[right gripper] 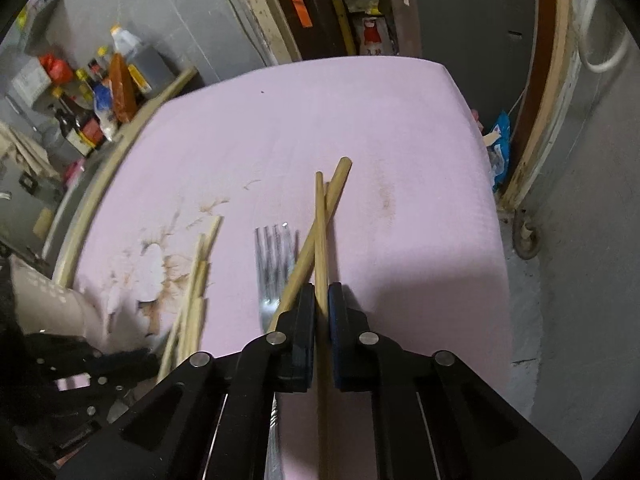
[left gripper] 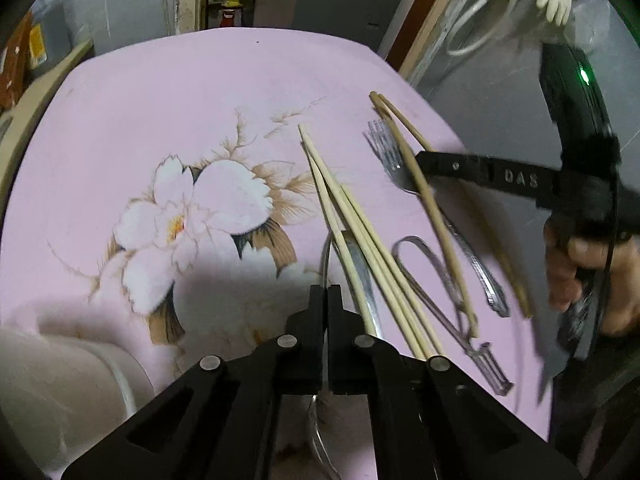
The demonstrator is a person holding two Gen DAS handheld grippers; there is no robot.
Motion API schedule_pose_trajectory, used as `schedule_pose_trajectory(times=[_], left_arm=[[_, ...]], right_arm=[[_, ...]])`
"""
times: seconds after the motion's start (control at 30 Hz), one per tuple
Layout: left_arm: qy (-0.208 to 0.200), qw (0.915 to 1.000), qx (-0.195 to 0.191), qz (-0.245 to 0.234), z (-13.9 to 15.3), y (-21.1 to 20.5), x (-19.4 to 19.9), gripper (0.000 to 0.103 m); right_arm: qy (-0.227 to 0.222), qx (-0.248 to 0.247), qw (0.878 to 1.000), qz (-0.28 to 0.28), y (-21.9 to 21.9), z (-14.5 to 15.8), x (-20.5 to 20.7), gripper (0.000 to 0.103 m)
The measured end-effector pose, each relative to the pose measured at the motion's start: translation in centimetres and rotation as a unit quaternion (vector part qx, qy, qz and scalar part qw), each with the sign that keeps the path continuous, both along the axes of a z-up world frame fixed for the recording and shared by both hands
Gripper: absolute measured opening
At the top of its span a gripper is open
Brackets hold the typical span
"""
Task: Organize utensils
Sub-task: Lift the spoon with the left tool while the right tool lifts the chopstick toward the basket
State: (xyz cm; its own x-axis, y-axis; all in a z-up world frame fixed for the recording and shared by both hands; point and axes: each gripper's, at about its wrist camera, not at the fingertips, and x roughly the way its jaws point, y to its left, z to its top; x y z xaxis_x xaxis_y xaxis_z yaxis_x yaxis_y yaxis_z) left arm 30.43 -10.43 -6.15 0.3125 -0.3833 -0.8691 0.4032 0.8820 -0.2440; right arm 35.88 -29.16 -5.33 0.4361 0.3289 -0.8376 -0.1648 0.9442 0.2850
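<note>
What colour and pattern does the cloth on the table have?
The cloth is pale pink, printed with a large white flower and brown leaves; the left wrist view shows it best.

A cluttered home kitchen corner: sauce bottles (right gripper: 86, 120) crowd a shelf beside the pink flowered tablecloth (right gripper: 320, 128), bare grey walls (right gripper: 192, 12) behind.

Both fisheye views are dim and grainy, bowed hard at the black-vignetted edges. Light falls from above and behind, throwing soft grey shadows onto the pink tablecloth (left gripper: 168, 92) ahead of each gripper. Motion blur smears the fork (right gripper: 276, 264) tines and the person's hand (left gripper: 580, 276). A green indicator light (left gripper: 585, 76) glares.
</note>
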Motion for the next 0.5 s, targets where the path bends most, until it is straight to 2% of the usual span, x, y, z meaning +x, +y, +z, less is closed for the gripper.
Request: schedule_pose_trajectory(times=[0.1, 0.2, 0.27, 0.37, 0.5], left_arm=[[-0.019, 0.9998, -0.007, 0.002, 0.5, 0.4, -1.3, 0.0], [-0.059, 0.9982, -0.012, 0.007, 1.4, 0.7, -3.2, 0.0], [-0.093, 0.9951, -0.027, 0.021, 2.2, 1.2, -4.3, 0.0], [-0.159, 0.9844, -0.053, 0.054, 3.4, 2.1, -6.4, 0.0], [-0.221, 0.9668, -0.089, 0.093, 4.5, 3.4, -9.0, 0.0]], right_arm=[[-0.035, 0.034, 0.999, -0.011, -0.6, 0.9, -2.2, 0.004], [-0.08, 0.047, 0.996, -0.01, -0.4, 1.9, -5.2, 0.004], [-0.127, 0.047, 0.991, -0.008, 0.1, 2.9, -7.5, 0.004], [-0.187, 0.05, 0.981, -0.012, 1.0, 3.7, -10.3, 0.004], [-0.249, 0.064, 0.966, -0.033, 2.2, 4.1, -13.1, 0.004]])
